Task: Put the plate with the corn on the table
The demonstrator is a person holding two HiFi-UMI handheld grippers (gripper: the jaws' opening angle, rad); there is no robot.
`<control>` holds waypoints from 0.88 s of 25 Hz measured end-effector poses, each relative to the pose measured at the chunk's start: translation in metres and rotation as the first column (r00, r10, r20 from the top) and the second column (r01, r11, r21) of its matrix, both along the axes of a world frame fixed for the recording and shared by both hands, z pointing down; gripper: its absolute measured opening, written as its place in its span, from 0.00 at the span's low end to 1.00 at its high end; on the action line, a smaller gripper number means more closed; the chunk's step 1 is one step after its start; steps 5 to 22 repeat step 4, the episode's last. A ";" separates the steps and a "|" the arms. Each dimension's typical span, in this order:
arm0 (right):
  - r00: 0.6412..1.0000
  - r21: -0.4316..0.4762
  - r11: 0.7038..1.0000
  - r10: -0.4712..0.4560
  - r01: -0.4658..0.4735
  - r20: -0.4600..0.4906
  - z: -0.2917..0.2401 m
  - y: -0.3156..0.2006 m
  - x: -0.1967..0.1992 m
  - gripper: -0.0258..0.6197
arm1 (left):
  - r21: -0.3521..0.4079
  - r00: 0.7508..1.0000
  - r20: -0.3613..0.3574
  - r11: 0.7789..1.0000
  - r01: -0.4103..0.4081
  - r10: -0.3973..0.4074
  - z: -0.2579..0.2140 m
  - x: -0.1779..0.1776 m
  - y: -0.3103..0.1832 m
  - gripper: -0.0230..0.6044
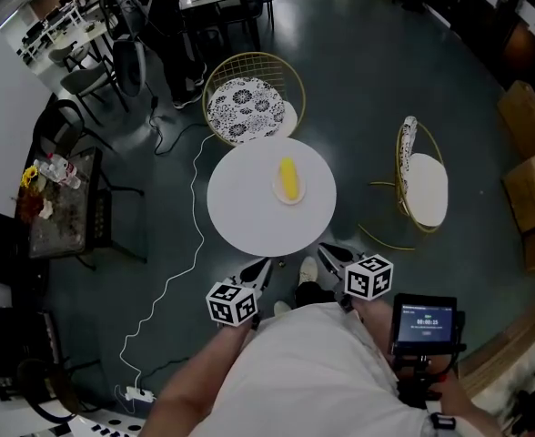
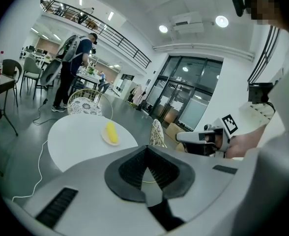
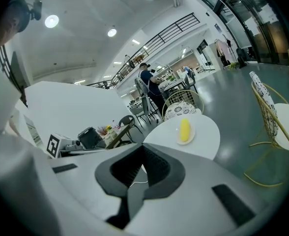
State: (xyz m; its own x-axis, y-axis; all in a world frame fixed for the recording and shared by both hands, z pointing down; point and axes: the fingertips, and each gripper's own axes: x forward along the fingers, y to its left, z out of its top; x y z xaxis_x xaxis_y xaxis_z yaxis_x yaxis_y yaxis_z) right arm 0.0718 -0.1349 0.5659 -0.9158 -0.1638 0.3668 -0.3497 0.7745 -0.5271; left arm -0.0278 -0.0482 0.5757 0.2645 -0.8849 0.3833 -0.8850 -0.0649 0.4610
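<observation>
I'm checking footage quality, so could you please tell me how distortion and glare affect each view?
Head view: strong fisheye bends the floor, yet the corn stays sharp. Left gripper view: dark rounded corners, and the ceiling lights glare. Right gripper view: the same.

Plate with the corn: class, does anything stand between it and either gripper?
Nothing visible does. The plate with the corn sits alone on the round white table; only bare tabletop lies between it and the left gripper and right gripper.
</observation>
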 end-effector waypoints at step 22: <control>1.000 -0.006 1.000 -0.005 0.005 0.001 0.004 0.001 -0.006 0.05 | -0.006 1.000 -0.003 1.000 -0.001 0.001 0.005 -0.004 -0.002 0.05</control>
